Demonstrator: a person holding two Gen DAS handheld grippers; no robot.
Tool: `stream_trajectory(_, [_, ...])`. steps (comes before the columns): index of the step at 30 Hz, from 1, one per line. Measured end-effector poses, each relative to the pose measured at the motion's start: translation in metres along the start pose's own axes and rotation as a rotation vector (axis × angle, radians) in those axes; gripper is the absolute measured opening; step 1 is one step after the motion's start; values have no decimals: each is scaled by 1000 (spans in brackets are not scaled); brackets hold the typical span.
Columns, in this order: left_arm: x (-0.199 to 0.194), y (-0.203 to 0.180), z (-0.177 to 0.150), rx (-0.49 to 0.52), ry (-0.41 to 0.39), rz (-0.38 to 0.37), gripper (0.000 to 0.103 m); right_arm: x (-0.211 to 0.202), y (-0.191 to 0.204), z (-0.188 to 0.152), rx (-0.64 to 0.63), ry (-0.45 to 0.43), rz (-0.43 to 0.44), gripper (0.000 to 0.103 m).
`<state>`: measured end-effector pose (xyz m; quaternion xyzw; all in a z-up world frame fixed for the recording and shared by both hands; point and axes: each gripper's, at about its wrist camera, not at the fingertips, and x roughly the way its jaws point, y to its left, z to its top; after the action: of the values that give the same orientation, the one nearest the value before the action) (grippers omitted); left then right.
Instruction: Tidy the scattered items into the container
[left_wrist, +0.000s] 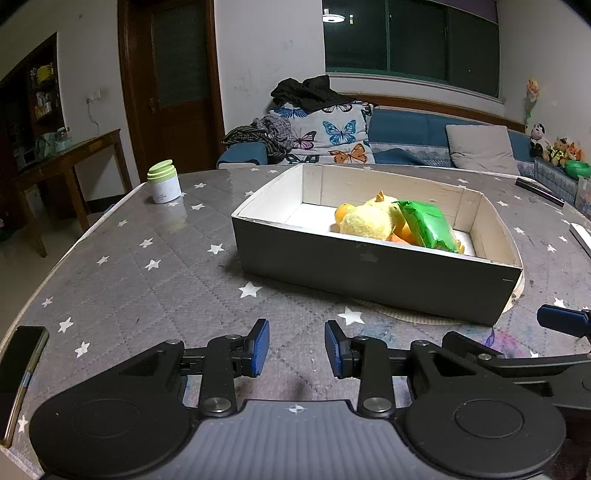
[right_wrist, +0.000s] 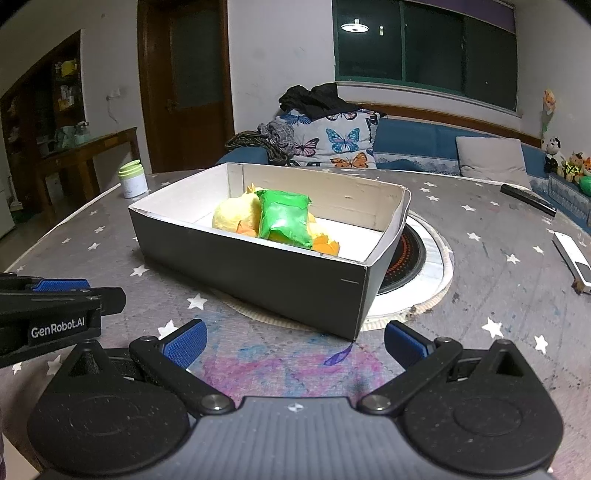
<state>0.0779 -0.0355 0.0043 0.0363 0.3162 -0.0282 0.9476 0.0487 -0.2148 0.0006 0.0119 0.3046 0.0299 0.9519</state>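
A grey cardboard box (left_wrist: 369, 273) with a white inside stands on the star-patterned table; it also shows in the right wrist view (right_wrist: 258, 273). Inside lie a yellow plush duck (left_wrist: 365, 219), a green packet (left_wrist: 428, 223) on top of it, and an orange ball (left_wrist: 343, 211). The duck (right_wrist: 232, 216) and packet (right_wrist: 283, 218) show in the right wrist view too. My left gripper (left_wrist: 296, 347) is open and empty, low over the table in front of the box. My right gripper (right_wrist: 295, 345) is open wide and empty, near the box's front right corner.
A white jar with a green lid (left_wrist: 164, 182) stands at the table's far left. A phone (left_wrist: 18, 373) lies at the near left edge. A black remote (right_wrist: 528, 199) and a white remote (right_wrist: 572, 258) lie at the right. A round burner (right_wrist: 410, 258) sits under the box.
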Motion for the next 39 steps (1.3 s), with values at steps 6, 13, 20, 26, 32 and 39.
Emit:
stream_trajectory(6, [4, 0, 2, -6, 6, -10, 36, 5, -1, 1, 6, 9, -1, 103])
stream_trajectory(13, [8, 0, 9, -1, 2, -6, 36, 11, 0, 4, 12, 16, -1, 103])
stream_trajectory(20, [16, 0, 16, 9, 4, -8, 36, 18, 1, 7, 26, 28, -2, 103])
stream_trajectory(26, [22, 0, 22, 18, 8, -11, 35, 25, 2, 12, 38, 36, -8, 103])
stream_trajectory(32, [27, 1, 27, 26, 4, -8, 35, 32, 5, 15, 41, 46, -8, 103])
stream_trajectory(39, [33, -1, 32, 31, 7, -12, 36, 39, 6, 20, 50, 51, -17, 103])
